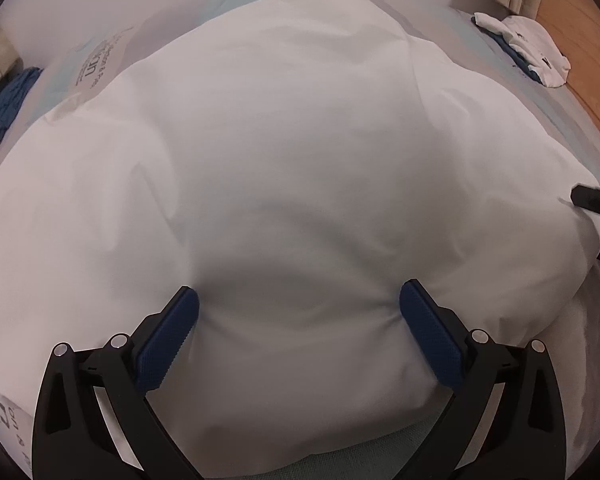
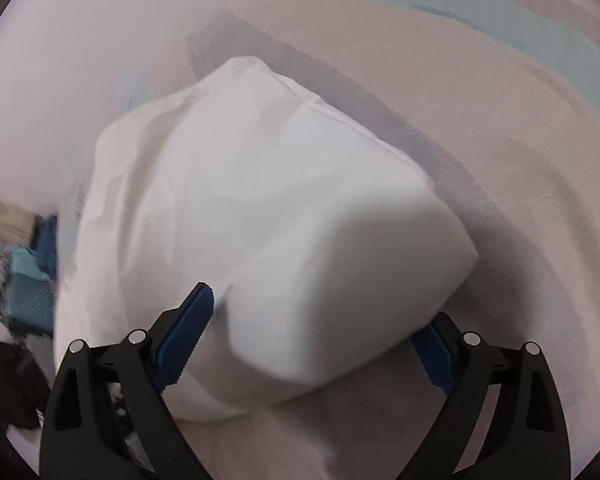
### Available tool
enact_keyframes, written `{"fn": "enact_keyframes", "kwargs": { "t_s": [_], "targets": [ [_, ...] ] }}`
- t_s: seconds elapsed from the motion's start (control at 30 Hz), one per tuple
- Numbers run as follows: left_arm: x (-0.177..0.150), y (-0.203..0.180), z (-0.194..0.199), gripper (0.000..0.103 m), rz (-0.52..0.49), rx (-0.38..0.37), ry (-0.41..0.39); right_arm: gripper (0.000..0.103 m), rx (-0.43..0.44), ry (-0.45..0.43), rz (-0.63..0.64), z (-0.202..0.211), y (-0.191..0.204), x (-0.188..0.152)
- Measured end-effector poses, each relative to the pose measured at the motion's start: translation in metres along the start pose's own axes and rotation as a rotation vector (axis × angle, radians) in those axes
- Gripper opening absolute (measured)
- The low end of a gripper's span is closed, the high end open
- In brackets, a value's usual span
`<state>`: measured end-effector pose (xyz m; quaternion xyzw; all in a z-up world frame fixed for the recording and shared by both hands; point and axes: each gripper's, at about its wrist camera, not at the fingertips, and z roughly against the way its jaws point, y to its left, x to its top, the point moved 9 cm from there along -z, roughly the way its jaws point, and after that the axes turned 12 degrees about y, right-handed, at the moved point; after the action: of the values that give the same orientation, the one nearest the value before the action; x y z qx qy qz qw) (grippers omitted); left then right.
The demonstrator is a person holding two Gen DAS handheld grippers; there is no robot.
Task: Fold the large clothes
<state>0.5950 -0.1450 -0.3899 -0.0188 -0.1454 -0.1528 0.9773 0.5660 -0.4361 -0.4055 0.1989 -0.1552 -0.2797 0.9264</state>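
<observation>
The left gripper (image 1: 299, 304) stands wide open, its blue pads pressing either side of a bulge in the white garment (image 1: 284, 168), which lies spread over the bed sheet (image 1: 476, 32). The right gripper (image 2: 320, 312) is likewise spread, with a folded bulk of garment (image 2: 260, 208) between its fingers. Beyond lie folded white clothes (image 1: 528, 48) and a blue clothes heap (image 1: 8, 104).
</observation>
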Motion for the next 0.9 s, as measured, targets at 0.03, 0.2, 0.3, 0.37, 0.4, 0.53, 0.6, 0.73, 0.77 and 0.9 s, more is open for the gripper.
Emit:
{"fn": "enact_keyframes", "kwargs": {
  "t_s": [0.03,0.2,0.3,0.37,0.4,0.53,0.6,0.73,0.77,0.9],
  "targets": [
    [0.001,-0.002,-0.001,0.099,0.001,0.0,0.0,0.09,0.005,-0.002,-0.011,-0.001,0.0,0.001],
    [0.0,-0.001,-0.001,0.099,0.0,0.003,-0.002,0.089,0.006,-0.017,-0.023,-0.005,0.0,0.002],
    [0.0,-0.001,-0.001,0.099,0.001,0.003,-0.003,0.09,-0.002,-0.019,-0.027,-0.005,0.0,0.003],
    [-0.001,-0.001,-0.002,0.099,0.0,0.003,-0.004,0.091,-0.018,-0.013,-0.028,-0.008,0.001,0.005],
    [0.0,-0.001,-0.002,0.099,0.0,0.003,-0.003,0.095,-0.023,-0.011,-0.02,-0.009,0.001,0.005],
    [0.0,-0.001,-0.002,0.099,0.002,0.002,-0.001,0.091,-0.01,-0.025,-0.007,-0.01,0.007,0.01],
    [-0.001,-0.001,-0.002,0.099,0.003,0.003,0.0,0.064,0.003,-0.016,-0.041,-0.009,0.002,0.011],
    [-0.001,-0.001,-0.002,0.099,0.002,0.003,0.0,0.037,0.093,-0.007,-0.079,-0.005,-0.001,0.015],
    [-0.001,-0.001,-0.002,0.099,0.001,0.002,0.0,0.031,0.098,-0.004,-0.068,-0.003,0.001,0.015],
    [-0.001,0.0,-0.002,0.099,0.002,0.006,-0.003,0.018,0.114,-0.012,-0.046,0.007,0.012,0.018]
  ]
}}
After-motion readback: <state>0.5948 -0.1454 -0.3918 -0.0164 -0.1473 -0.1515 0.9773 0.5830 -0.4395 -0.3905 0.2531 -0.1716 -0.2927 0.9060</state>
